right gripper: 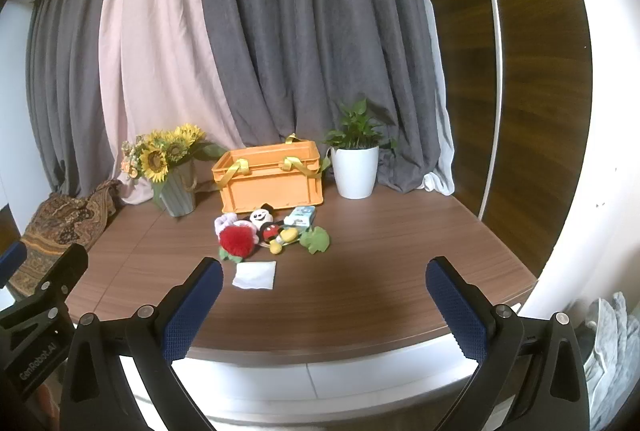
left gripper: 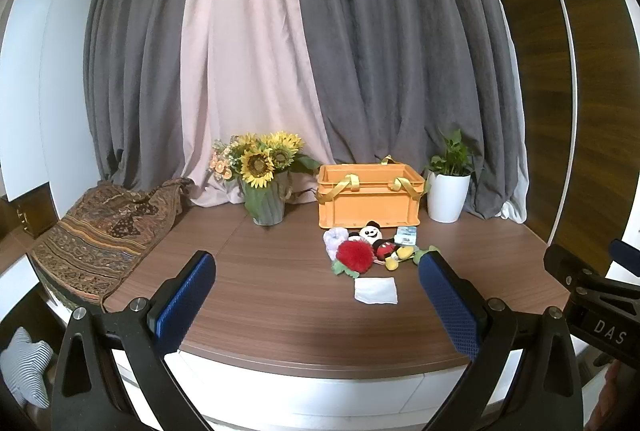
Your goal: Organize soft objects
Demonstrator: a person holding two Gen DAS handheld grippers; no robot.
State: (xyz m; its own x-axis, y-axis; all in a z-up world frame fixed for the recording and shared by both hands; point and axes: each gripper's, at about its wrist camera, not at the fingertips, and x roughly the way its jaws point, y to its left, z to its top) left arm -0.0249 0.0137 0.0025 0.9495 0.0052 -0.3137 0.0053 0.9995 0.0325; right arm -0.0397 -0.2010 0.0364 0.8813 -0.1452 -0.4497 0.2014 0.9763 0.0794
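Nothing is picked up yet — this looks like the very start; the orange box (left gripper: pixel 370 197) sits at the back of the table (left gripper: pixel 280 311), the soft toys (left gripper: pixel 370 247) lie in a heap just in front of it. The left gripper (left gripper: pixel 316 295) and right gripper (right gripper: pixel 324 303) hang near the table's front edge, fingers wide apart, holding nothing; next, I think, one must reach in and pinch a toy — maybe the fluffy red one (right gripper: pixel 237 240).

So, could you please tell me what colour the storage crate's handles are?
Yellow, on an orange crate; the handles show best in the right wrist view.
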